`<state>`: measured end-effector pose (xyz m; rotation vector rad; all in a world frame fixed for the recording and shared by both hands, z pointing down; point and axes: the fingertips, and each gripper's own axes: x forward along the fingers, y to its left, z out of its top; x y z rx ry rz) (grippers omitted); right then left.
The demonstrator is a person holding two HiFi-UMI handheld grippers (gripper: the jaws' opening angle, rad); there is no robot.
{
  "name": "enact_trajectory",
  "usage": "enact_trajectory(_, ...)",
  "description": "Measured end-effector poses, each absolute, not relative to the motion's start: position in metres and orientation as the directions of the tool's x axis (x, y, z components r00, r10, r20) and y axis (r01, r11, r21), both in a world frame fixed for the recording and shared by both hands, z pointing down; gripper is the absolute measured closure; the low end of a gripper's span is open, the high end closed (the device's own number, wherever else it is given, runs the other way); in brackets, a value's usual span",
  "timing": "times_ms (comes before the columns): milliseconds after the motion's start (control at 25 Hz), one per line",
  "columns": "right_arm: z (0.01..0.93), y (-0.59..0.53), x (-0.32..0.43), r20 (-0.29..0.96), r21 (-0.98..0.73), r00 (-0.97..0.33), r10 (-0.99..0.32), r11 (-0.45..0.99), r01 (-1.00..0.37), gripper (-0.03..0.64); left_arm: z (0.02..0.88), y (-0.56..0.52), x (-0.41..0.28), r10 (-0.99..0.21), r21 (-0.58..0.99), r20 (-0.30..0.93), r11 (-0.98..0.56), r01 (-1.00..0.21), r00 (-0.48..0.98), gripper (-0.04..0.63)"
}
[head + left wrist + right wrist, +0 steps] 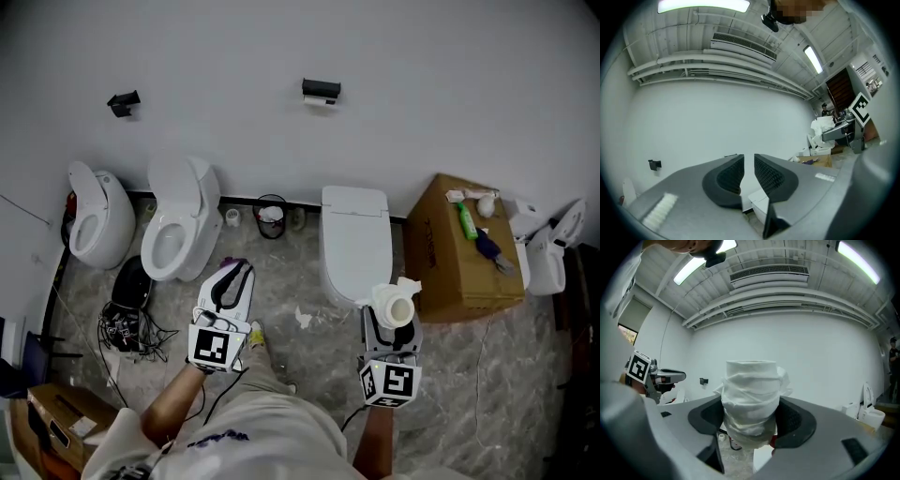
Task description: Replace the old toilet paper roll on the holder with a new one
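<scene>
Two grippers are held level, facing a white wall. The left gripper's (749, 163) jaws are drawn almost together, with only a thin slit left between them and nothing gripped. The right gripper's (392, 317) jaws are spread wide and pressed against both sides of a toilet paper roll (751, 397), which is carried upright with its outer sheets wrinkled and loose. The black holder (321, 91) is mounted high on the wall, well apart from the roll, above a closed white toilet (356, 239).
</scene>
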<state>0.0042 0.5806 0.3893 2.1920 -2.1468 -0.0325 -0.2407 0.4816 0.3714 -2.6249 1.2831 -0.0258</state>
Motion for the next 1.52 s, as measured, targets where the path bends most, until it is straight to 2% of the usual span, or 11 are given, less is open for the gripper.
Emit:
enact_trajectory(280, 0.394, 0.58, 0.002, 0.055, 0.08, 0.02, -0.998, -0.015, -0.997, 0.305, 0.371, 0.482, -0.234, -0.757, -0.206, -0.073, -0.625, -0.753, 0.649, 0.395)
enact_trajectory(480, 0.398, 0.58, 0.004, 0.067, 0.079, 0.034, -0.997, -0.028, -0.996, 0.305, 0.374, 0.478, -0.235, -0.754, -0.198, -0.048, -0.636, -0.746, 0.655, 0.366)
enact_trajectory(880, 0.417, 0.574, 0.0, 0.12, 0.089, 0.026, -0.992, -0.015, -0.996, 0.305, 0.377, 0.467, -0.233, -0.745, -0.215, -0.023, -0.648, -0.731, 0.667, 0.263)
enact_trajectory(1080, 0.439, 0.572, 0.008, 0.187, 0.08, 0.04, -0.982, -0.026, -0.996, 0.305, 0.387, 0.45, -0.231, -0.745, -0.207, 0.007, -0.654, -0.728, 0.667, 0.254)
enact_trajectory(1520, 0.434, 0.484, 0.017, 0.232, 0.084, 0.097, -0.968, -0.08, -0.993, 0.305, 0.392, 0.361, -0.225, -0.694, -0.174, 0.011, -0.711, -0.682, 0.72, 0.097)
